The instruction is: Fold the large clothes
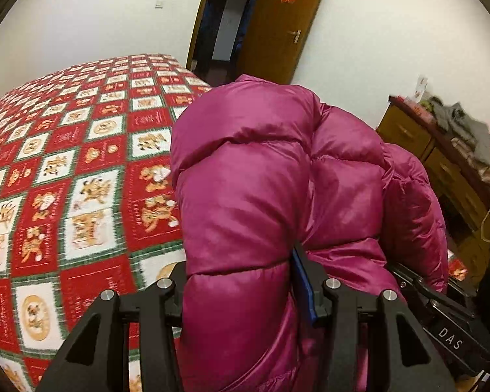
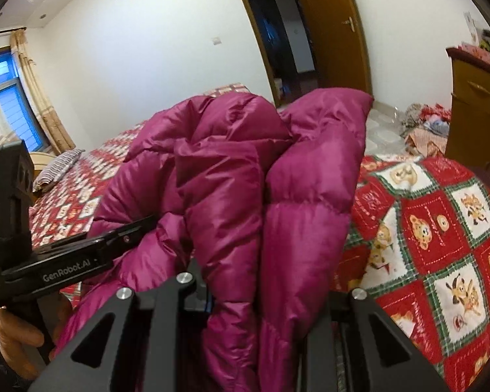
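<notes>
A puffy magenta down jacket (image 1: 254, 196) is bunched up and held above the bed. My left gripper (image 1: 241, 281) is shut on a thick quilted fold of it; the jacket hides the fingertips. My right gripper (image 2: 264, 287) is shut on another fold of the same jacket (image 2: 238, 176), fingertips also buried in fabric. In the right wrist view the left gripper's black body (image 2: 65, 254) reaches into the jacket from the left. In the left wrist view the right gripper's body (image 1: 441, 313) lies at the lower right.
The bed has a red, white and green checked cover (image 1: 65, 179), also in the right wrist view (image 2: 441, 245). A striped pillow (image 2: 57, 166) lies at its far end. A wooden dresser (image 1: 441, 163) stands to the right, and an open brown door (image 1: 277, 23) beyond the bed.
</notes>
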Motion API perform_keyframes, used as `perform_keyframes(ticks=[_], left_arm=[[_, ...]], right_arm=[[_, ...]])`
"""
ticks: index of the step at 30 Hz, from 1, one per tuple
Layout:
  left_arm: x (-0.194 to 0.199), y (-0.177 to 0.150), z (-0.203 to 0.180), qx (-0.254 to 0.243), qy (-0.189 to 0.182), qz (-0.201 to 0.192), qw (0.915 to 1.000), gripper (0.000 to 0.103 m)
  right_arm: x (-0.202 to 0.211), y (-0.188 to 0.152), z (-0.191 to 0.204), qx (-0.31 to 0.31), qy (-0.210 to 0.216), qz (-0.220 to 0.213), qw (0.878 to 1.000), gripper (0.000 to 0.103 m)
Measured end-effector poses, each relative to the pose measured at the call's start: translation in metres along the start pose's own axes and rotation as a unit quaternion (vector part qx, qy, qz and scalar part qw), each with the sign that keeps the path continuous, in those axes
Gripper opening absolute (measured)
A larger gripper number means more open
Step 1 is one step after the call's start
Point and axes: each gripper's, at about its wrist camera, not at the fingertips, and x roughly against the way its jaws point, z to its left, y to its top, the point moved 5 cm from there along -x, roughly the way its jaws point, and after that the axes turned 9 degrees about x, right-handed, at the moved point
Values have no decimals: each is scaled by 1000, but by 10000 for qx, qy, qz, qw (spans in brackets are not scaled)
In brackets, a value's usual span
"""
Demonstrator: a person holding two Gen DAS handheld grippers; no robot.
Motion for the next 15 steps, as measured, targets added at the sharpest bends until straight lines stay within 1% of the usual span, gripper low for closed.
perform_keyframes(ticks=[5,10,12,13,15], left_arm=[[-31,-8,-6,-33,339,209,9992,50],[-40,-9,-10,-220,725,54,9971,50],[-46,-12,-12,-292,901,5,9955,53],[-50,-13,-12,-301,979,-13,9947,56],[-55,-15,-10,-274,1089,-54,9937,59]], right_arm=[[-12,-17,-37,-335,62,332,9989,27],[-19,-18,-49,-443,162,402,9981,27],[-20,-16,-49,-338,122,472,9982,28],[-21,-16,-50,-343,129,492,9981,28],[-21,-17,-53,-422,178,512,9976,32]])
